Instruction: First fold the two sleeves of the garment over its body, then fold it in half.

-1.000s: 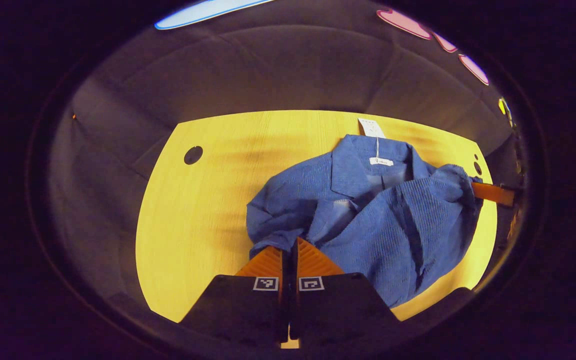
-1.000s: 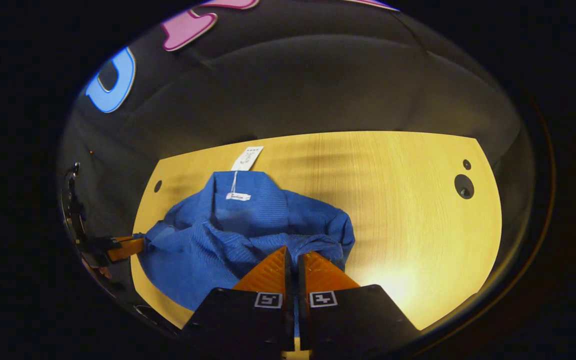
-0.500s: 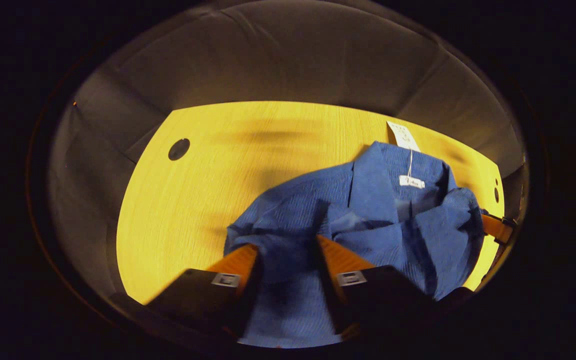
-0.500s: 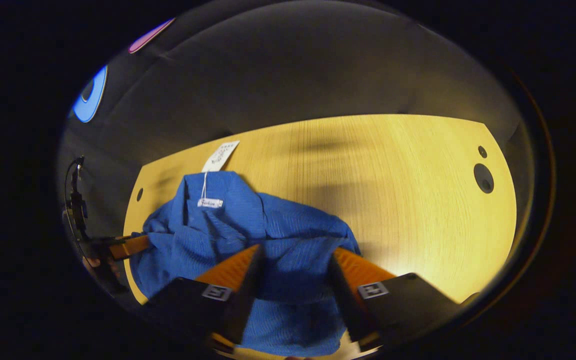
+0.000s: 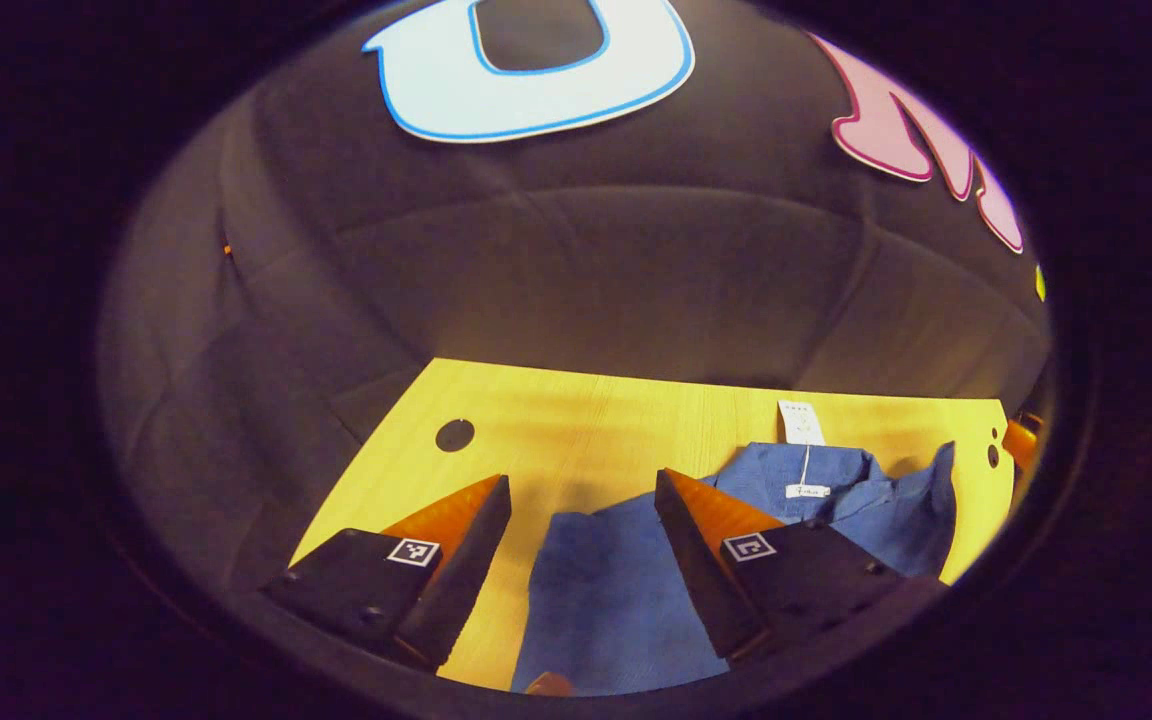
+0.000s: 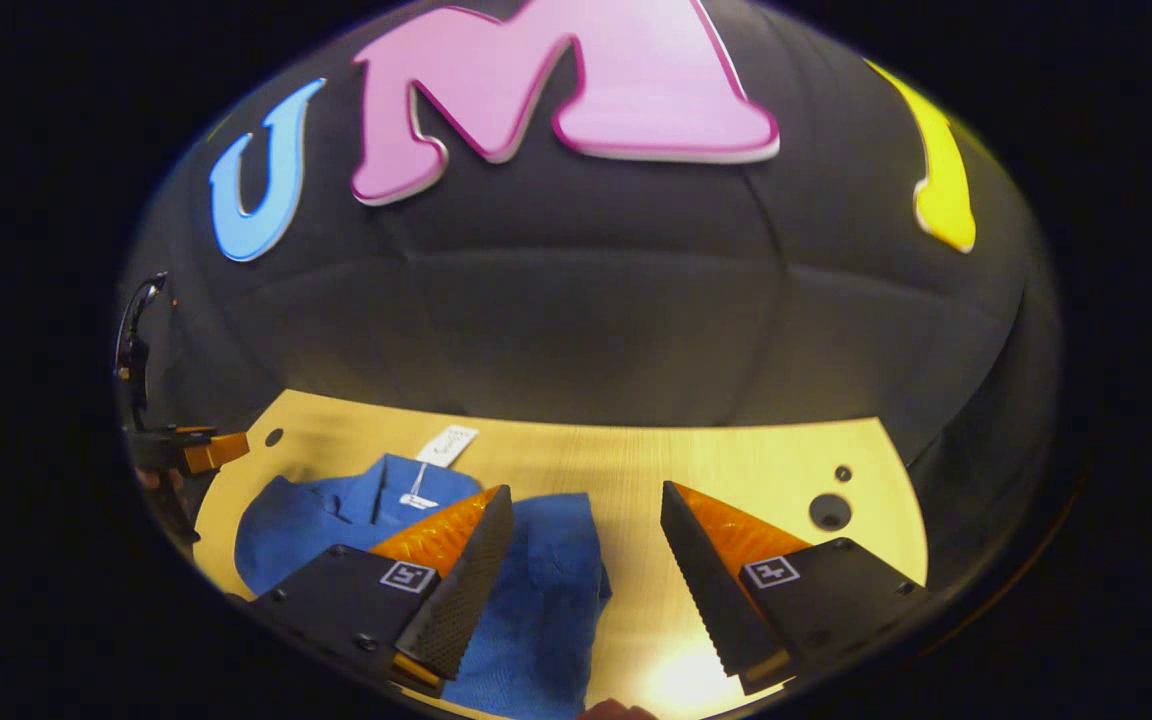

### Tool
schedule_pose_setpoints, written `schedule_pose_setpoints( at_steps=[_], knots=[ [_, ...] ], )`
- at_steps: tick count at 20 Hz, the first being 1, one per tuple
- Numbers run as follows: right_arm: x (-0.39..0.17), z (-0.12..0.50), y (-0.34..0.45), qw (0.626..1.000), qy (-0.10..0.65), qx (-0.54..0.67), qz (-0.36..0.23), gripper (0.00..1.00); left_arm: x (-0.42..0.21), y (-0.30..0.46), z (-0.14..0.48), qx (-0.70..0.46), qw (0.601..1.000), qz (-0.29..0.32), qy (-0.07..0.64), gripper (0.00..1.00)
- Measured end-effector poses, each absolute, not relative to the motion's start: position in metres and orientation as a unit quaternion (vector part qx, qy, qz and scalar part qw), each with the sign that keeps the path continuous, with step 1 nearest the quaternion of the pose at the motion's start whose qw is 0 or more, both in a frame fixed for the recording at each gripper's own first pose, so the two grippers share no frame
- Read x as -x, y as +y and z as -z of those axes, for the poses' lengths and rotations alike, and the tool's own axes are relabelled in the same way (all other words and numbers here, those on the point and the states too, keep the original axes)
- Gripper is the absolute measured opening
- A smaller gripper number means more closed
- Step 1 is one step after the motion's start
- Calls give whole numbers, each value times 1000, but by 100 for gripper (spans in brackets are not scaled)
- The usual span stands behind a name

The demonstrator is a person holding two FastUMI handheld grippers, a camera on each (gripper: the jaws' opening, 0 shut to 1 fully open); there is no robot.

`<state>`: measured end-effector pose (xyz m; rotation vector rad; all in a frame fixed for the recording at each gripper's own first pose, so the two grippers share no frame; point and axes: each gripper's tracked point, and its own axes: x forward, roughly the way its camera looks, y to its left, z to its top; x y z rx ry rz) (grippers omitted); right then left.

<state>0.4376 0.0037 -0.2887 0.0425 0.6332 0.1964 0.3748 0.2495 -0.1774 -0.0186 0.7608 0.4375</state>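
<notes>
The blue garment (image 5: 616, 600) lies bunched on the yellow wooden table (image 5: 576, 410), collar and white paper tag (image 5: 798, 422) at the far end. My left gripper (image 5: 582, 478) hangs open above its near left part, with nothing between the fingers. In the right gripper view the garment (image 6: 546, 590) lies low and left, its tag (image 6: 446, 445) beyond the collar. My right gripper (image 6: 586, 488) is open over the garment's right edge and holds nothing. The left gripper (image 6: 201, 450) shows far off at the left edge of that view, and the right gripper (image 5: 1021, 440) at the right edge of the left gripper view.
The table has round holes near its corners (image 5: 454, 435) (image 6: 829, 511). Bare wood lies to the left of the garment (image 5: 406, 480) and to its right (image 6: 756, 480). The dark cloth wall (image 6: 576, 320) stands close behind the table's far edge.
Both grippers went from shut on the blue fabric to open, letting it drop. Both views then tilted up and back, showing more wall, and the garment settled flatter.
</notes>
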Motion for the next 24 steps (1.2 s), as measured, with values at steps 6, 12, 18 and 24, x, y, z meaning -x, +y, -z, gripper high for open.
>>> schedule_pose_setpoints(
  at_steps=[6, 12, 18, 24],
  knots=[
    [-367, 193, 13, 968, 232, -23, -98, 96, -315, 207, 86, 74, 945, -172, 269, 86],
    [-263, 107, 29, 982, 170, -33, -71, 96, -222, 174, 40, 28, 971, -121, 203, 86],
    [-153, 41, 75, 992, 98, -51, -60, 95, -107, 138, 14, -9, 985, -75, 158, 85],
    [-80, 5, 107, 995, 67, -59, -50, 94, -34, 137, -12, -1, 994, -54, 100, 83]
  ],
)
